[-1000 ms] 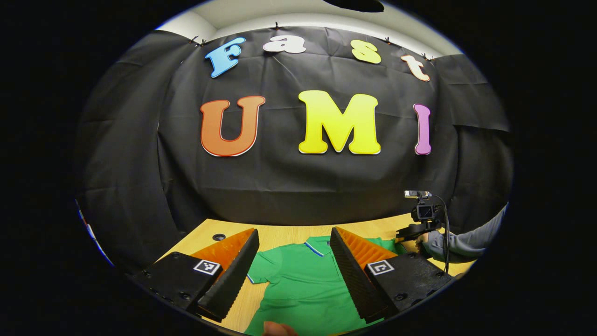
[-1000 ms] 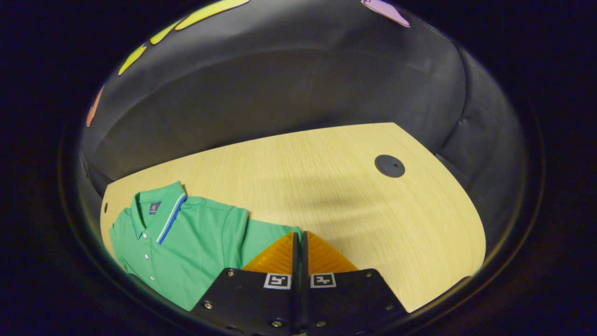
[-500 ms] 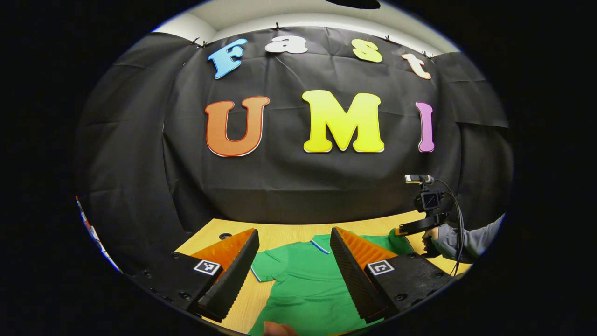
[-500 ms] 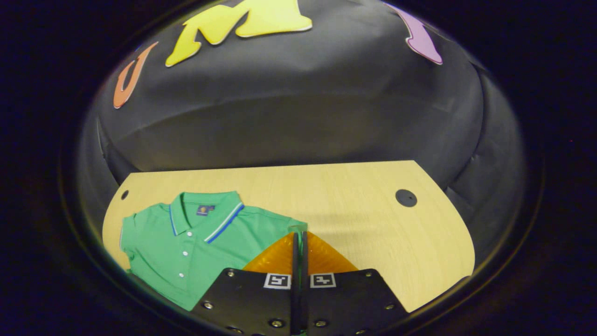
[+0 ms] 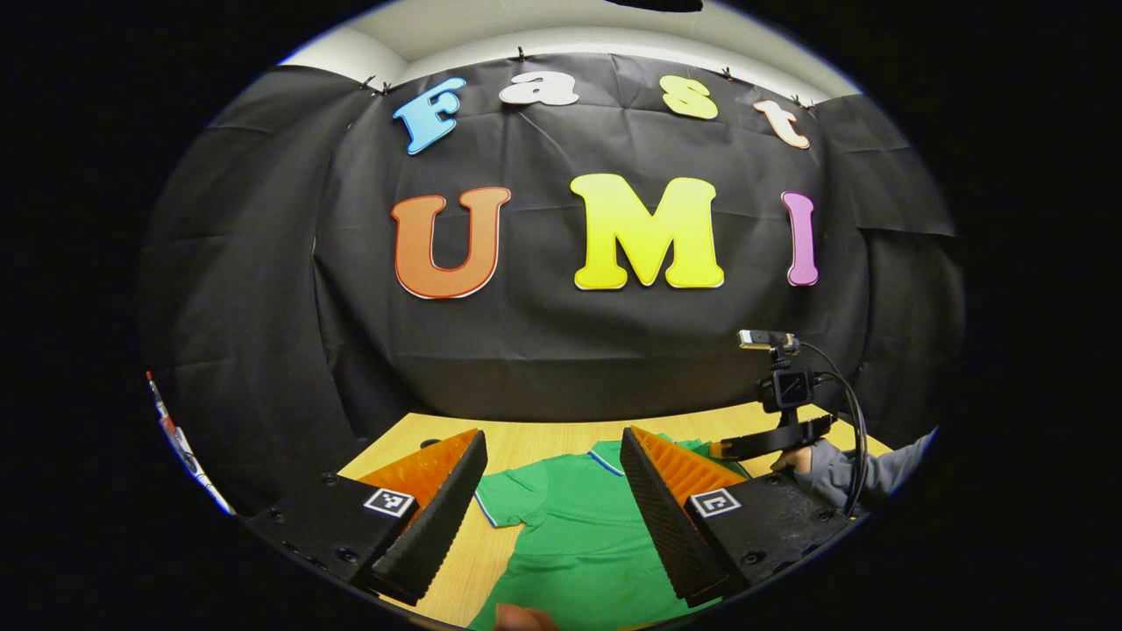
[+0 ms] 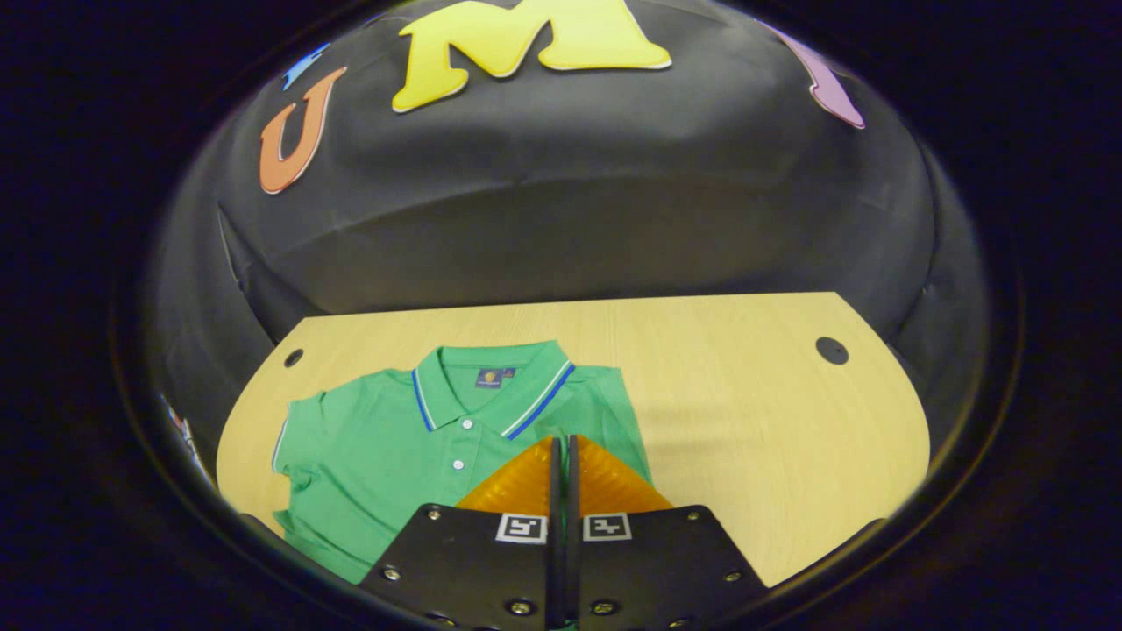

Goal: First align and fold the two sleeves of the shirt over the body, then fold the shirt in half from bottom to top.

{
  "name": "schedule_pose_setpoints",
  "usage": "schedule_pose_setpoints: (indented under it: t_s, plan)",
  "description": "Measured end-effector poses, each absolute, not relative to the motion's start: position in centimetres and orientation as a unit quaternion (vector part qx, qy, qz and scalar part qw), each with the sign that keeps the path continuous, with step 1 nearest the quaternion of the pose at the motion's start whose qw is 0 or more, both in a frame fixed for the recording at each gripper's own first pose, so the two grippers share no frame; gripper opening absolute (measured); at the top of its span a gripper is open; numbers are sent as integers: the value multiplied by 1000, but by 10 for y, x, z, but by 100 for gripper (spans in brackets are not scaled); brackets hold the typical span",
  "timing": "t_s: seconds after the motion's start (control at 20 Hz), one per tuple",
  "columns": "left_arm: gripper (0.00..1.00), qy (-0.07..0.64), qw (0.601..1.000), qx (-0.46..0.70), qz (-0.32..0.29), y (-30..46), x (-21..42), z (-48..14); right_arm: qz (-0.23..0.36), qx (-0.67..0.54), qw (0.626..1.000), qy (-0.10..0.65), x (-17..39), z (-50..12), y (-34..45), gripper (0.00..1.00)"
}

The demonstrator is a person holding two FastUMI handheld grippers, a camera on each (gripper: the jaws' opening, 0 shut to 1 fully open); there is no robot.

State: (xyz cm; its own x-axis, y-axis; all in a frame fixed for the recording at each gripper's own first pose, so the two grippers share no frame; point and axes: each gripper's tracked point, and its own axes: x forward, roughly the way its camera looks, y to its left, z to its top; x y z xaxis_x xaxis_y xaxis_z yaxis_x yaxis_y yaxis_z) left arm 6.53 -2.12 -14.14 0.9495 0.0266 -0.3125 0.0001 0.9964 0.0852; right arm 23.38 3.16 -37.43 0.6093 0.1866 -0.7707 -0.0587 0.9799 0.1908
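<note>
A green polo shirt (image 6: 394, 438) with a blue-and-white trimmed collar lies face up on the wooden table (image 6: 745, 421). My right gripper (image 6: 561, 441) is shut on the shirt's right sleeve, with green cloth pinched between its fingers, and holds it over the shirt's body just right of the collar. In the left gripper view the shirt (image 5: 570, 526) lies below and between the fingers of my open left gripper (image 5: 552, 434), which hovers above it holding nothing. The right gripper (image 5: 727, 450) shows there at the shirt's right shoulder, held by a grey-sleeved hand (image 5: 833, 473).
Round cable holes sit in the table at the back right (image 6: 831, 350) and back left (image 6: 294, 358). Black cloth walls the table at the back and sides. Bare wood stretches right of the shirt. A fingertip (image 5: 517, 618) shows at the left gripper view's bottom edge.
My right gripper has carried the right sleeve leftward, from beside the shirt to over its body near the collar. The left gripper has stayed open and nearly still.
</note>
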Motion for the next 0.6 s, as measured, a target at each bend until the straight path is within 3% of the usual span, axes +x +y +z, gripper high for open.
schedule_pose_setpoints:
  t_s: [0.15, 0.25, 0.35, 0.6]
  plan:
    - [98, 157, 987, 43, 16, -16, 63, -140, 79, 74, 883, 456, 227, -392, 48, 1]
    - [98, 155, 987, 41, 22, -14, 62, -139, 99, 81, 866, 483, 213, -405, 60, 12]
    - [98, 154, 987, 41, 25, -12, 60, -138, 90, 63, 871, 479, 210, -409, 57, 98]
    - [98, 154, 987, 44, 29, -6, 62, -139, 91, 52, 898, 428, 219, -380, 59, 98]
